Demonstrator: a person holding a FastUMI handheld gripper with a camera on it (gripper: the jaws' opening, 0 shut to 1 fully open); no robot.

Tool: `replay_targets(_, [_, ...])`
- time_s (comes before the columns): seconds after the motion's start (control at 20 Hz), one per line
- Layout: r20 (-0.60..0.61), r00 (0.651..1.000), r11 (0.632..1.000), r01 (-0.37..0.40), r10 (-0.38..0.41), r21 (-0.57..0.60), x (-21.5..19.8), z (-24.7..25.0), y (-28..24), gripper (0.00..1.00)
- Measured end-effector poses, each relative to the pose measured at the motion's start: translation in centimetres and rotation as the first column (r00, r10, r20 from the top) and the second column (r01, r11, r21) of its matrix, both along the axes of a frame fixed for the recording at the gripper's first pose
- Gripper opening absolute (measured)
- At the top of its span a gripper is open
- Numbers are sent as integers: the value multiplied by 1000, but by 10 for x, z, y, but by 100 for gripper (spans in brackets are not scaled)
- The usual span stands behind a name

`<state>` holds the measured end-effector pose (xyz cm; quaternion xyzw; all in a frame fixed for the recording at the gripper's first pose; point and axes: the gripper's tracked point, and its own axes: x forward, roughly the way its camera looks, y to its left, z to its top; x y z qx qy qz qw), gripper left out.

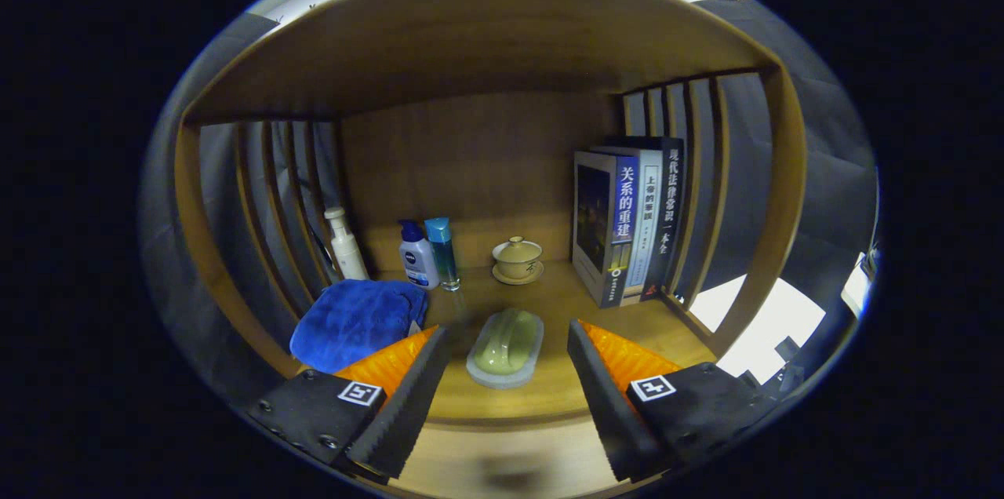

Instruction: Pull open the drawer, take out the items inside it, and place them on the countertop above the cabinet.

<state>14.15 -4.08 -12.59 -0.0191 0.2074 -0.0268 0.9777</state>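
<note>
My gripper (508, 334) is open, its two fingers spread wide above the front of the wooden countertop (549, 303). A pale green brush with a white base (507, 347) lies flat on the countertop between the fingers, touching neither. A folded blue cloth (357, 322) lies on the countertop beside the left finger. The countertop sits inside a wooden shelf alcove with a back panel and slatted sides.
Along the back stand a white pump bottle (345, 244), a white and blue bottle (416, 256), a teal bottle (443, 252) and a lidded tea cup on a saucer (517, 260). Three upright books (627, 224) lean at the right slats. A wooden roof (471, 36) closes the alcove overhead.
</note>
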Motion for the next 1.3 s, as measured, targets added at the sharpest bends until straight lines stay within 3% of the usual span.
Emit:
replay_targets(0.25, [146, 989, 998, -12, 21, -63, -44, 38, -15, 99])
replay_targets(0.55, [234, 972, 999, -8, 17, -42, -118, 34, -31, 99])
replay_targets(1.1, [243, 970, 998, 4, 9, -55, -219, -48, -49, 99])
replay_targets(1.3, [199, 979, 997, -29, 42, -68, -240, -87, -47, 99])
